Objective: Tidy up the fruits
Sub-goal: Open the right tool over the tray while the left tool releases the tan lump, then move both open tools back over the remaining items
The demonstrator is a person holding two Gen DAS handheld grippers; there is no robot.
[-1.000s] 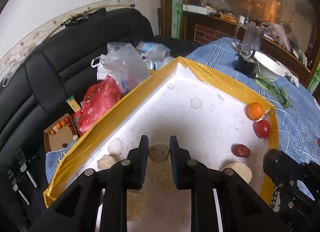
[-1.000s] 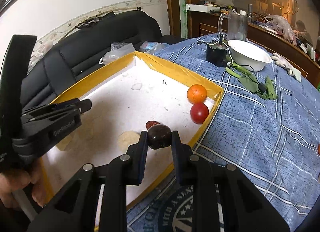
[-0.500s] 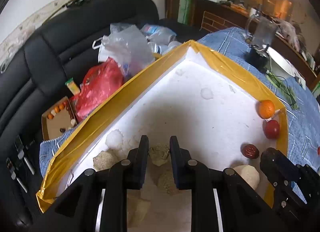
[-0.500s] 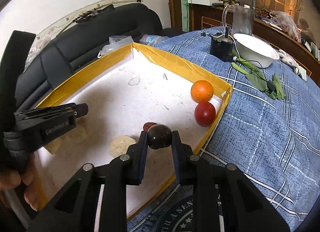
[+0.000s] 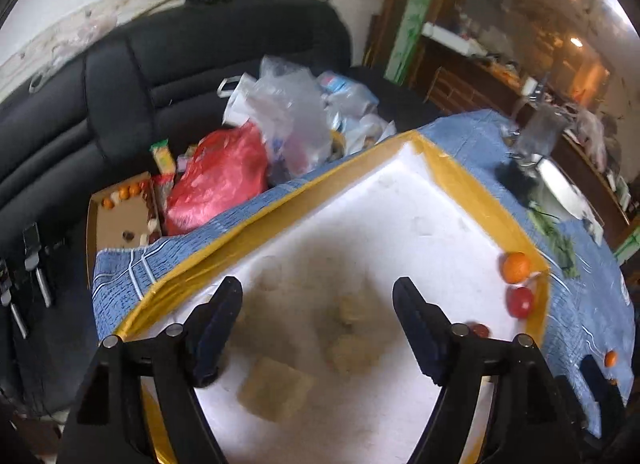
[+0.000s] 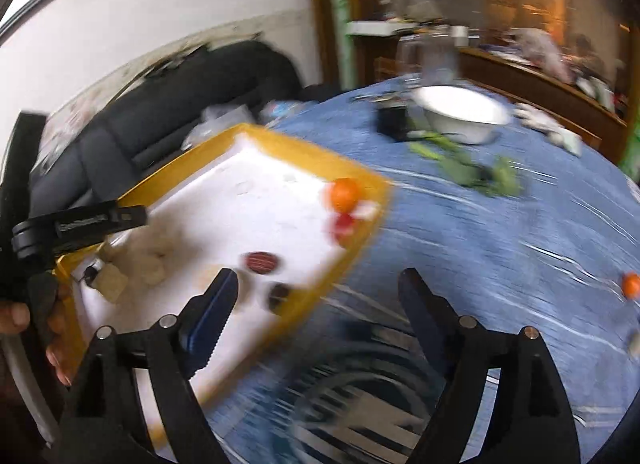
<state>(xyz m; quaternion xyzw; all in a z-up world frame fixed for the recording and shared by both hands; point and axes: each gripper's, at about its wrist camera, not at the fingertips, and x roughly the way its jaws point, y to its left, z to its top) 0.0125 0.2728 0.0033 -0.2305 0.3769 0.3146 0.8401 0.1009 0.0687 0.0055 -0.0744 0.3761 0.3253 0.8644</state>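
Note:
A white foam tray with a yellow taped rim (image 5: 472, 183) (image 6: 376, 199) lies on the blue cloth. In its right corner sit an orange (image 5: 516, 267) (image 6: 345, 193) and a red tomato (image 5: 520, 302) (image 6: 344, 223). A dark red fruit (image 6: 262, 262) and a dark plum (image 6: 279, 296) lie near the tray's front edge. Several pale brownish lumps (image 5: 352, 310) (image 6: 154, 268) rest at the tray's left end. My left gripper (image 5: 318, 328) hangs open above these lumps, holding nothing. My right gripper (image 6: 318, 312) is open over the tray edge, the plum lying between and beyond its fingers.
A small orange (image 6: 631, 284) (image 5: 610, 358) lies loose on the cloth at the right. A white bowl (image 6: 460, 113), green leaves (image 6: 472, 169) and a black box (image 6: 394, 123) stand farther back. Plastic bags (image 5: 224, 179) and a cardboard box (image 5: 120, 219) sit on the black sofa.
Both grippers have opened. The right one let go of the dark plum, which now lies in the tray. The left one released a lump and drew back. Both views are motion-blurred.

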